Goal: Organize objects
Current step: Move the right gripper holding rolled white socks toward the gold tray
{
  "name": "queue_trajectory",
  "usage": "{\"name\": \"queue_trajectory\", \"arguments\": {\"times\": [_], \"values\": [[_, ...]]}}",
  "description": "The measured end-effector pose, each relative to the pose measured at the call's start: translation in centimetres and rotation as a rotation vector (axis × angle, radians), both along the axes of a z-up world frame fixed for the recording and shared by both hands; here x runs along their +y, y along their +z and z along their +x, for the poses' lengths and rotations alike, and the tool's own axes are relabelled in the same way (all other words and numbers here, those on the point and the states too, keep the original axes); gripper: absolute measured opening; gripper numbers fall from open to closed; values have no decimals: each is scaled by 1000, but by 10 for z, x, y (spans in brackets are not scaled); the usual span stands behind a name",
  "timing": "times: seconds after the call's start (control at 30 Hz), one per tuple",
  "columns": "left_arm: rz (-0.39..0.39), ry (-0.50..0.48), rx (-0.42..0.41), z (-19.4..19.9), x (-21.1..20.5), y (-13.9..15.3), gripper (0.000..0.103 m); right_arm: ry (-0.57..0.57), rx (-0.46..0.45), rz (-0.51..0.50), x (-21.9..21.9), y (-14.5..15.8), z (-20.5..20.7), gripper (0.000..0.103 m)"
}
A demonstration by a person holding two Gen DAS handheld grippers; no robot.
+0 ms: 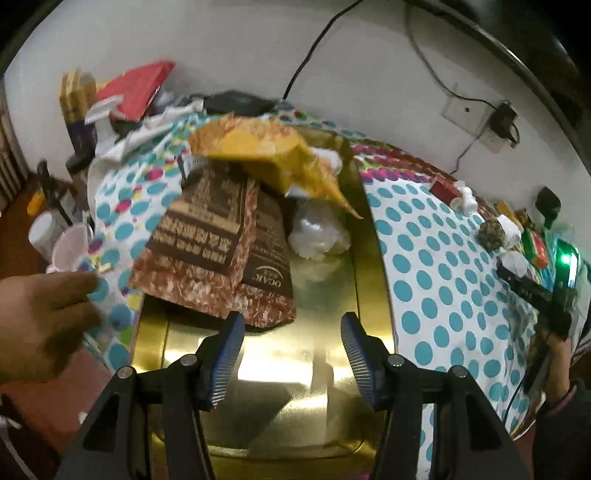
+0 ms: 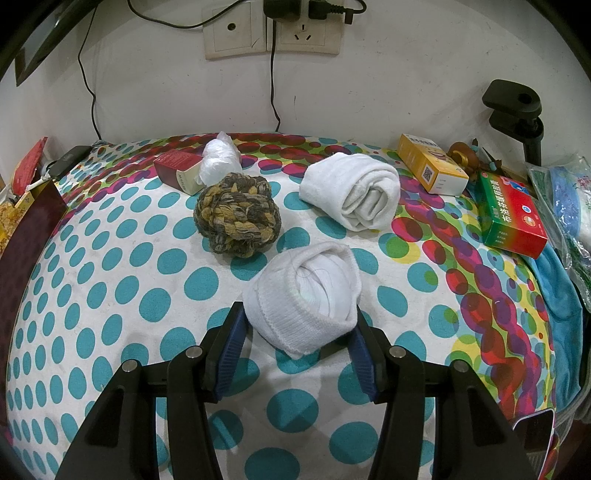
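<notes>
White rolled sock [image 2: 306,295] at lower centre of the right wrist view, open end up, pinched at both sides, braided rope ball [image 2: 238,217] just upper left, rolled white towel [image 2: 352,190] upper right

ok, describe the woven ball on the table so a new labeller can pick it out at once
Start from the polka-dot tablecloth below the wall sockets. Mid-table, left of the rolled white towel and just beyond the white sock bundle between the right gripper pads, sits the woven ball. It is the only braided thing there, knotted from olive, grey and mustard strands; its neighbours are plain white cloth or printed boxes.
</notes>
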State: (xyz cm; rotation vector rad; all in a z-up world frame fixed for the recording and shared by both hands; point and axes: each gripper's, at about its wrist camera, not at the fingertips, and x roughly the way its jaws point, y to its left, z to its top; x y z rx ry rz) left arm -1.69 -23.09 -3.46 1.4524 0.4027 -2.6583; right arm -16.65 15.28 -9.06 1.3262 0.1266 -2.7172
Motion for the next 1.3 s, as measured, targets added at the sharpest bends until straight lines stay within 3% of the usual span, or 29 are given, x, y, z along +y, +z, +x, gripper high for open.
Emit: {"name": "queue_trajectory", "arguments": {"times": [0.17, 0.5, 0.57, 0.77, 0.93, 1.3], "values": [[4, 28, -7, -19, -8, -8, 56, 0, 0, 0, 0, 0, 0, 51], [-67, -6, 25, -41, 9, -2, 56, -2, 0, 0, 0, 0, 0, 51], [-77, -3, 22, -38, 11, -1, 56, -2, 0, 0, 0, 0, 0, 49], [-227, 22, 38, -19, 27, 13, 56, -3, 6, 5, -2, -1, -1, 43], [-276, 16, 54, -4, 40, 22, 56, -5, 21, 27, -4, 0, 1, 43], [-288, 43, 138, 50, 65, 35, 56, 17, 109, 78, -14, 12, 14, 43]]}}
